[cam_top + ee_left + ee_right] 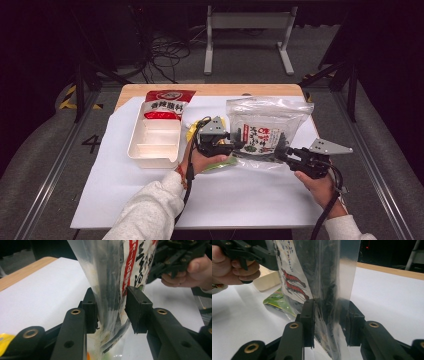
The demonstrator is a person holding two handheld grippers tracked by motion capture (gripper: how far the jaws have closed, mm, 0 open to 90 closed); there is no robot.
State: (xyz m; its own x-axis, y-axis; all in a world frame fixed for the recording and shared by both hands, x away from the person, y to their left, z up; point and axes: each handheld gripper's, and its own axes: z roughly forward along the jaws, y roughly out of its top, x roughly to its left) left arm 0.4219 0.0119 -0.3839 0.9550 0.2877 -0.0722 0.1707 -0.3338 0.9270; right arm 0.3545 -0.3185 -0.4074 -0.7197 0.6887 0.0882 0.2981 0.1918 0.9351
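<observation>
A clear bag of dark dried seaweed (262,125) with a white printed label stands tilted up off the white sheet, held from both sides. My left gripper (239,141) is shut on its lower left edge; in the left gripper view the pads (91,308) press the bag (110,270) between them. My right gripper (281,151) is shut on the lower right corner. In the right gripper view the bag (324,270) runs upright between the two jaws of the right gripper (329,320).
A white divided box (150,150) lies left of the bag with a red seasoning packet (167,102) resting on its far end. A green packet (220,164) lies flat under the left hand. The white sheet (150,200) covers the wooden table.
</observation>
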